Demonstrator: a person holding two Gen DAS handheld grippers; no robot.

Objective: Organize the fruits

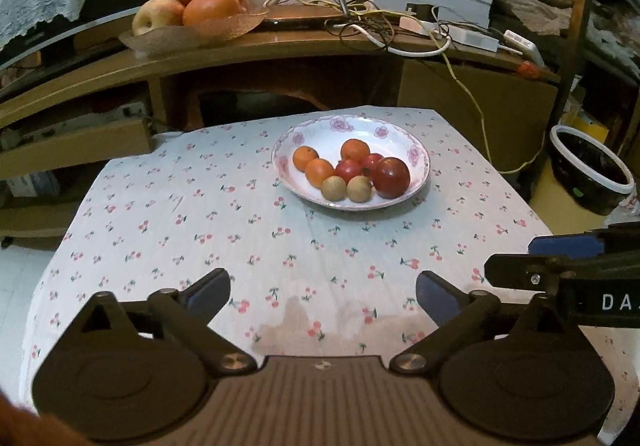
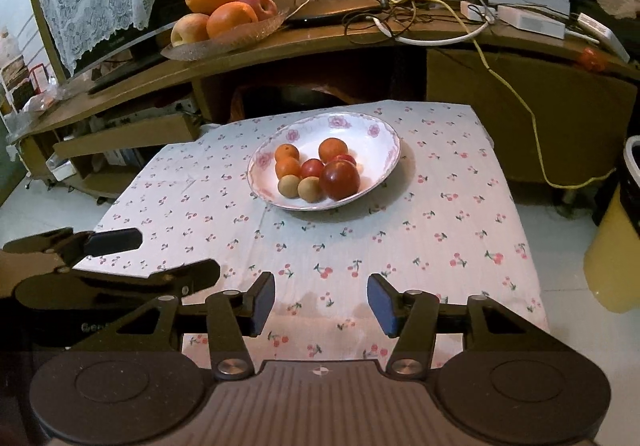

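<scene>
A white floral plate [image 1: 416, 155] [image 2: 384, 143] stands on the far part of the cherry-print table. It holds three small oranges [image 1: 319, 171] [image 2: 288, 167], a big red apple [image 1: 392, 177] [image 2: 339, 179], small red fruits [image 1: 348, 168] [image 2: 312, 167] and two brown round fruits [image 1: 333, 187] [image 2: 288, 185]. My left gripper [image 1: 323, 296] is open and empty over the near table edge. My right gripper [image 2: 321, 300] is open and empty, also near the front edge. Each gripper shows at the side of the other's view.
A glass dish [image 1: 192, 31] [image 2: 224, 39] with oranges and apples sits on the wooden desk [image 1: 280, 45] behind the table. Tangled cables [image 1: 384, 25] and adapters lie on the desk. A dark bin [image 1: 592, 173] stands on the floor at the right.
</scene>
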